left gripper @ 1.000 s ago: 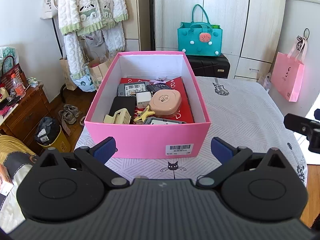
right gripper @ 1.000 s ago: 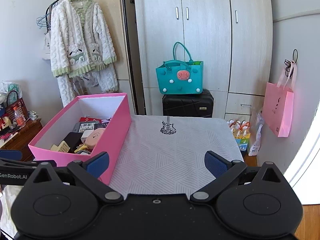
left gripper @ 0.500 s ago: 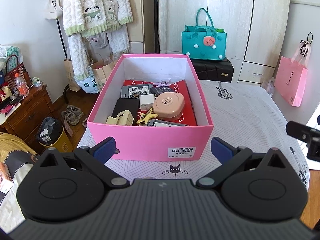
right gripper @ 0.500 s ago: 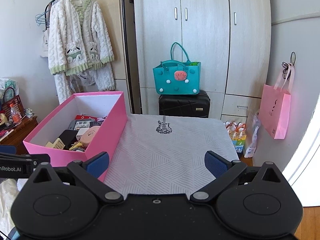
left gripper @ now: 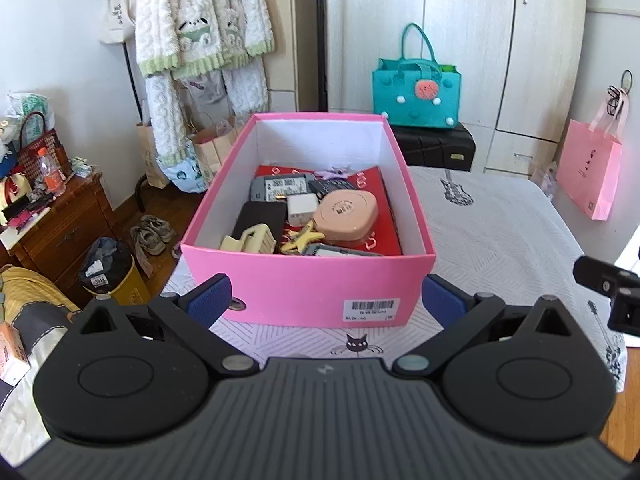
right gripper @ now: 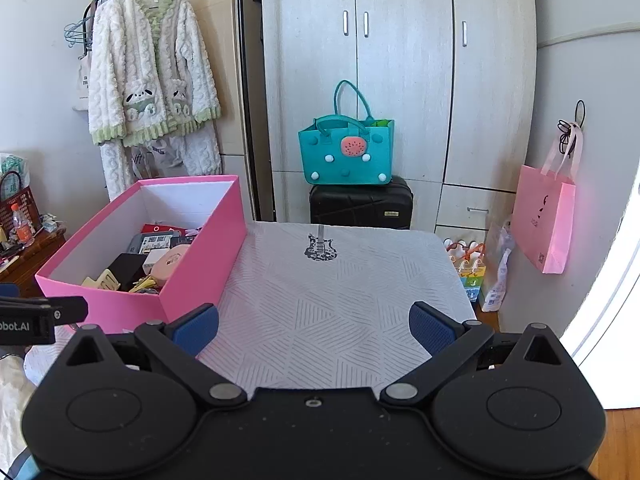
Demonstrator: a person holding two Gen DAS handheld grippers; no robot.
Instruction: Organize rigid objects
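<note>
Small rigid items lie heaped in the pink box (left gripper: 308, 288) at the table's (right gripper: 340, 320) left edge, both the left claw (left gripper: 324, 300) and right claw (right gripper: 314, 328) wide and empty; whether sorting begins or ends cannot be told.

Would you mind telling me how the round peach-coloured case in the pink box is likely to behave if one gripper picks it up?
The peach case looks like smooth hard plastic, so probably stiff but somewhat slippery. It lies tilted on other items in the pink box, so it may slide when nudged. Its broad, flat shape suggests gripping across the edges; the left gripper stands open.
</note>
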